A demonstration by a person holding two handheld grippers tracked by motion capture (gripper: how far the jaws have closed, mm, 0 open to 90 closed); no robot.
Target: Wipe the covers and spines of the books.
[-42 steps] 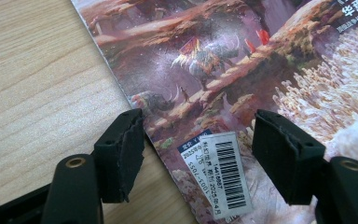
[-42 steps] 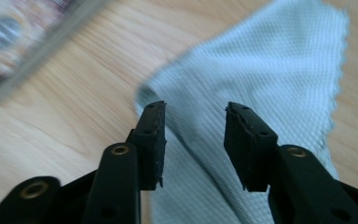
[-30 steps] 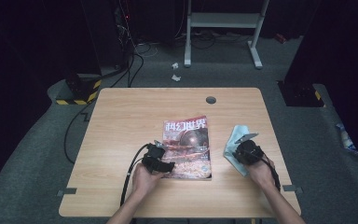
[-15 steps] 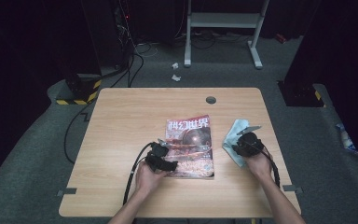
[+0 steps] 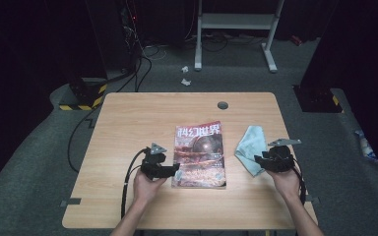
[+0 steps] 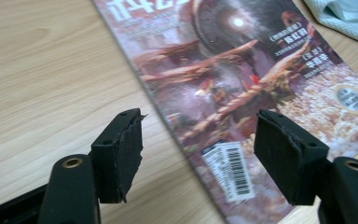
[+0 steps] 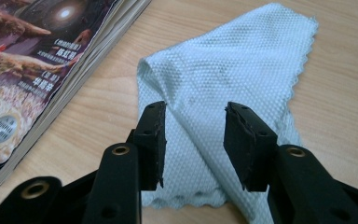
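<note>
Two grippers low over worktop [image 5: 128, 123]. Right gripper [image 7: 193, 140] jaws just opening, released, cloth [image 7: 233, 84] lying slack beneath. Left gripper [image 6: 198, 154] jaws wide, straddling magazine [image 6: 242, 79] spine edge; nothing gripped. Advice: lift clear before re-gripping.

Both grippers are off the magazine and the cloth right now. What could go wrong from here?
1. The cloth lies rumpled with a raised fold between the right gripper's jaws, which have just been opening and press on nothing; a re-grasp may pinch only that fold.
2. The left gripper is open astride the magazine's edge; closing may crease the cover.
3. Cloth and magazine lie close together, so dragging one may shift the other.
</note>
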